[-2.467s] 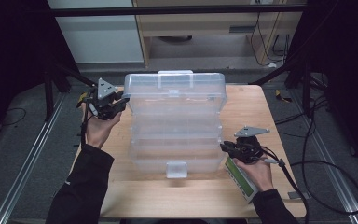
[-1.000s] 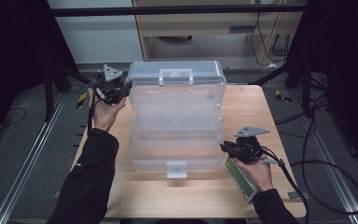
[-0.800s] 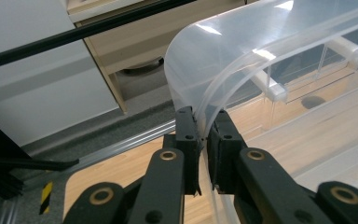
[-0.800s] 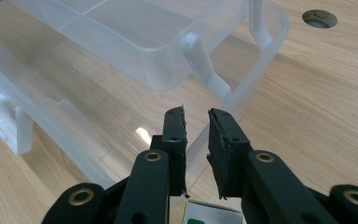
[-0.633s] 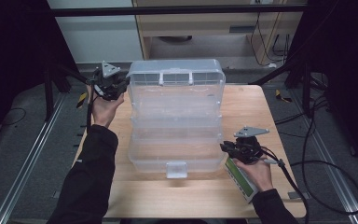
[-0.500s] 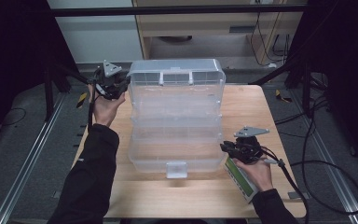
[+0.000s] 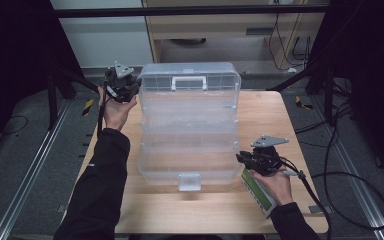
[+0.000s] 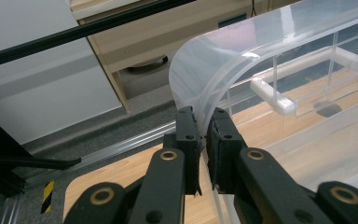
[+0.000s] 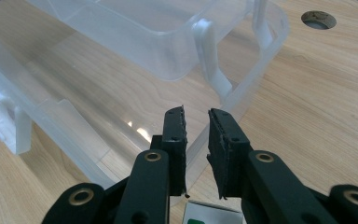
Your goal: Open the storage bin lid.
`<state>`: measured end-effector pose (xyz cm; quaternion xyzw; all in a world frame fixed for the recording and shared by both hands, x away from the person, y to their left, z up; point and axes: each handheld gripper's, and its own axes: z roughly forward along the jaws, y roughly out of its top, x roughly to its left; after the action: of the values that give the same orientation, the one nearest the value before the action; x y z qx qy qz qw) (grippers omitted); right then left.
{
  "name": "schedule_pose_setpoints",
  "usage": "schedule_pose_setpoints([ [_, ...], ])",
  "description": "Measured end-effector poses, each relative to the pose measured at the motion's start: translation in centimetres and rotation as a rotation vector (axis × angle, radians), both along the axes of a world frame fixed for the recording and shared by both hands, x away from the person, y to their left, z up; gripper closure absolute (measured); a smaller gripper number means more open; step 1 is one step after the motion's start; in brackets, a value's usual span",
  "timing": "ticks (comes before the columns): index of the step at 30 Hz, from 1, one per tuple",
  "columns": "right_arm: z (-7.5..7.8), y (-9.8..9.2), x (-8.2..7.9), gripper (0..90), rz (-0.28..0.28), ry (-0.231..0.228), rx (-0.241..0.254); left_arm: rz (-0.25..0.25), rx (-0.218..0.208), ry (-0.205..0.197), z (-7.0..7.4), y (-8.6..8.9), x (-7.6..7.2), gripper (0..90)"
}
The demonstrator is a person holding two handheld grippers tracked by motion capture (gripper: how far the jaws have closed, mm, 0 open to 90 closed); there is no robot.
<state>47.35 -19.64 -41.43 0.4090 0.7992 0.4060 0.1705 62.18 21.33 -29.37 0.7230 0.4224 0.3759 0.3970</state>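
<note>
While the left hand-held gripper pinches the rounded corner edge of the clear plastic case's raised lid, its jaws have just been closing and now sit narrow with that thin rim between the pads. From this hand-held gripper the lid runs off to the right, its white handle along the top edge, and the case's lower half lies flat on the bench toward the person. The right hand-held gripper rests just beside the lower half's near right corner, its jaws a narrow gap apart, and in the right gripper view the curved rim passes under them; whether they pinch it I cannot tell. A green-and-white box lies under that hand. Bare wood stretches to its right toward the bench edge, with a round hole ahead.
</note>
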Motion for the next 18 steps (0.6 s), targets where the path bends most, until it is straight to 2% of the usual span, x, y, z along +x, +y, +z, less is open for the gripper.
schedule_pose_setpoints([
  [3, 0.0, 0.0, 0.0, 76.9, 0.003, 0.001, 0.003, 0.001, 0.002, 0.019, 0.1, 0.1, 0.5, 83.6],
  [11, 0.0, 0.0, 0.0, 76.9, 0.005, 0.0, 0.0, 0.012, -0.012, 0.019, -0.1, -0.1, 1.2, 83.6],
  [18, 0.0, 0.0, 0.0, 76.9, 0.004, -0.001, -0.001, 0.018, 0.005, 0.029, -0.3, -0.2, 2.0, 83.2],
])
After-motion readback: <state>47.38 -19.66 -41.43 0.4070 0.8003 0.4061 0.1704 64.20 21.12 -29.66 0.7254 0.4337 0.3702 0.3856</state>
